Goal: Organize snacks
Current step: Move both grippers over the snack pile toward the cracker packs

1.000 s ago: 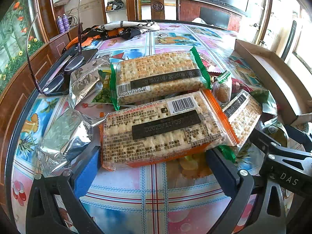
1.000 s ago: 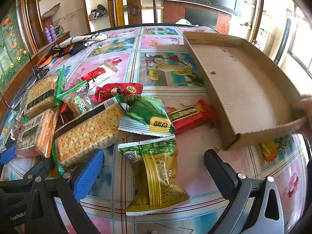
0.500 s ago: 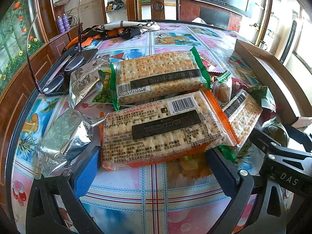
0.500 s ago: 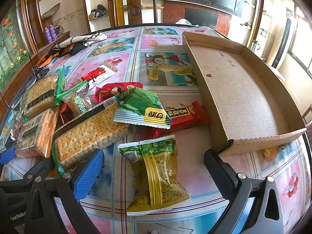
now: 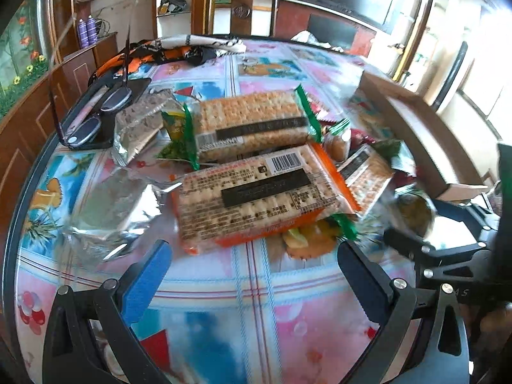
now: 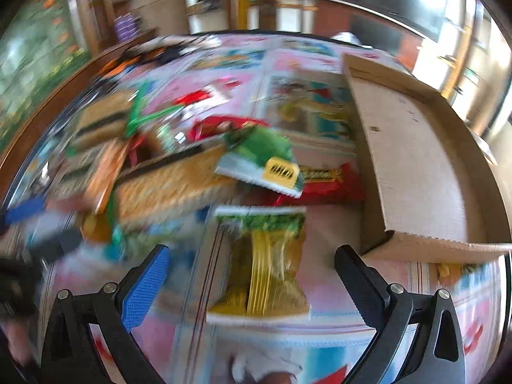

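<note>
In the left wrist view, the left gripper [image 5: 252, 264] is seen low over the patterned tablecloth [image 5: 224, 320] with its jaws wide apart and nothing between them; just beyond its fingertips lies a cracker pack with orange ends [image 5: 262, 198], barcode side up; behind that pack a second cracker pack with green ends [image 5: 249, 124] is laid, the two touching or overlapping; a silver foil bag [image 5: 112, 211] is seen to the near left, and a pair of glasses [image 5: 92, 118] rests further left on a dark case; at the right a cardboard tray [image 5: 416, 128] is seen, and part of the other gripper's black frame shows at the near right edge; the right wrist view is badly blurred; the right gripper [image 6: 252, 272] is shown with jaws spread wide, empty, over a green and yellow snack packet [image 6: 262, 262] that lies between and just beyond the fingertips; further off, a green packet with a yellow label [image 6: 265, 160] rests partly on a red packet [image 6: 329, 182]; the cardboard tray [image 6: 416, 160] stands at the right, its inside bare, close beside the red packet.
</note>
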`<control>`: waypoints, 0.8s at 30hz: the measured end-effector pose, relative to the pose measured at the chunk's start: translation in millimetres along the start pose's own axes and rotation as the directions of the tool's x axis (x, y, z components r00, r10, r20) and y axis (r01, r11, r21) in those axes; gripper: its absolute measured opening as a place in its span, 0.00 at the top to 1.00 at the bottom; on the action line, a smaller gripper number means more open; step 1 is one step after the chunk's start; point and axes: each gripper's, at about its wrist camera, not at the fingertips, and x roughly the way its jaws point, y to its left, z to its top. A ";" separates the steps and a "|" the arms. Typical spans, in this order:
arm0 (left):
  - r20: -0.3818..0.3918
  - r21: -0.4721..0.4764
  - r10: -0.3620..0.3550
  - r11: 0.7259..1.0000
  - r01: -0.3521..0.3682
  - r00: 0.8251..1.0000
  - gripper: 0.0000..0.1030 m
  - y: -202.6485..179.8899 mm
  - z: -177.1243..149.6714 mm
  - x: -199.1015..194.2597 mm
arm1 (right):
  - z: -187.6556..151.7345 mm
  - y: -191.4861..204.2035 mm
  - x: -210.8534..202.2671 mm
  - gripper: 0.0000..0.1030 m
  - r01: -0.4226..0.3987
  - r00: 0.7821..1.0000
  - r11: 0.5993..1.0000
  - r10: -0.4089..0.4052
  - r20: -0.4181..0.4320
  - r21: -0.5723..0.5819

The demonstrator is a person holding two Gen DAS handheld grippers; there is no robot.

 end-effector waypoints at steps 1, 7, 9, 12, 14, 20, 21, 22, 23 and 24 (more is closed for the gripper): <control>0.009 0.003 -0.002 1.000 0.002 1.000 0.00 1.5 0.2 -3.9 | -2.5 0.1 -1.5 0.00 -0.012 1.000 1.000 0.012 -0.011 -0.015; 0.099 0.076 -0.020 0.997 0.012 0.995 0.00 2.9 19.5 -23.6 | -20.1 -8.5 -18.3 0.01 -0.180 0.984 0.982 0.180 0.001 -0.048; 0.103 0.108 -0.025 0.994 0.014 0.994 0.01 4.1 30.6 -19.3 | -22.4 -11.2 -26.5 0.02 -0.219 0.975 0.975 0.220 0.019 -0.045; 0.070 0.135 -0.064 0.989 0.054 0.996 0.09 9.1 45.7 -4.9 | -25.9 -13.5 -43.3 0.02 -0.290 0.954 0.954 0.295 0.061 -0.074; 0.027 0.151 -0.110 0.983 0.105 0.994 0.10 11.1 52.2 6.3 | -27.6 -14.5 -51.7 0.02 -0.319 0.942 0.944 0.325 0.077 -0.083; -0.054 0.193 -0.176 0.964 0.183 0.983 0.10 2.0 41.9 19.9 | -30.1 -28.7 -56.3 0.02 -0.395 0.915 0.918 0.397 0.078 -0.036; -0.051 0.215 -0.169 0.961 0.177 0.984 0.10 -3.6 34.7 16.5 | -30.7 -31.7 -56.4 0.02 -0.399 0.913 0.916 0.401 0.078 -0.031; -0.052 0.235 -0.167 0.956 0.175 0.985 0.10 -8.0 30.1 13.8 | -30.9 -33.8 -56.6 0.02 -0.402 0.912 0.915 0.403 0.079 -0.027; -0.055 0.255 -0.178 0.949 0.186 0.983 0.10 -13.5 24.8 9.7 | -31.2 -36.3 -56.7 0.02 -0.406 0.910 0.914 0.407 0.076 -0.021; -0.062 0.275 -0.203 0.938 0.212 0.977 0.10 -19.2 18.8 4.9 | -30.4 -38.7 -55.5 0.02 -0.409 0.910 0.913 0.409 0.074 -0.016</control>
